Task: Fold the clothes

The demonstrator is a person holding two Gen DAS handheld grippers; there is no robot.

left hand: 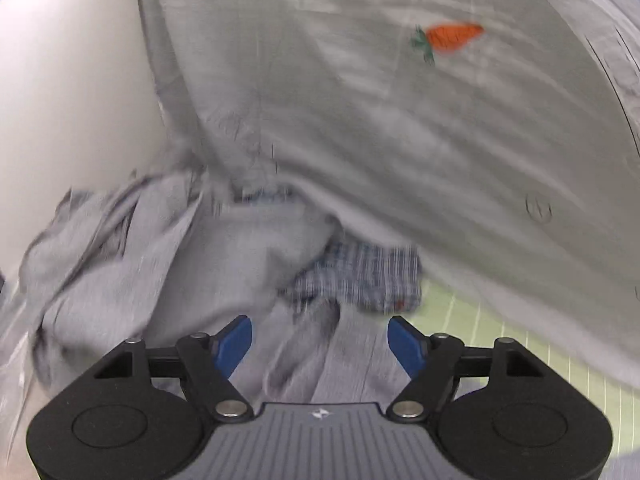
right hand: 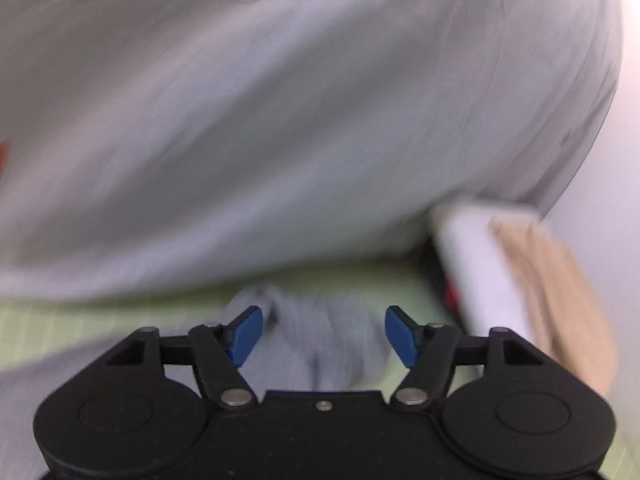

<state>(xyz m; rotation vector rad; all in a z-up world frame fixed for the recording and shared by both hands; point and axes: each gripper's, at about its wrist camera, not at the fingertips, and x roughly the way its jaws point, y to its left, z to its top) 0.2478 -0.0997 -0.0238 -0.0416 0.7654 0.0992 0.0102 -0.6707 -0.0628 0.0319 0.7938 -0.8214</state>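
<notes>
1 large grey shirt point(left hand: 360, 128) fills the upper part of both wrist views, spread wide and blurred; it bears 1 orange carrot motif point(left hand: 452, 38). Below it in the left view lies 1 rumpled pile of grey cloth point(left hand: 132, 248), and against that pile 1 blue checked garment point(left hand: 360, 276). In the right view 1 smaller bunch of grey cloth point(right hand: 324, 332) sits just ahead of the fingers, with 1 tan cloth point(right hand: 560, 300) draped at the right beside a white edge. The pale green gridded mat point(left hand: 500, 340) shows under the clothes. The left gripper point(left hand: 320, 340) stands spread and empty; the right gripper point(right hand: 324, 336) likewise, its 2 blue pads apart.
</notes>
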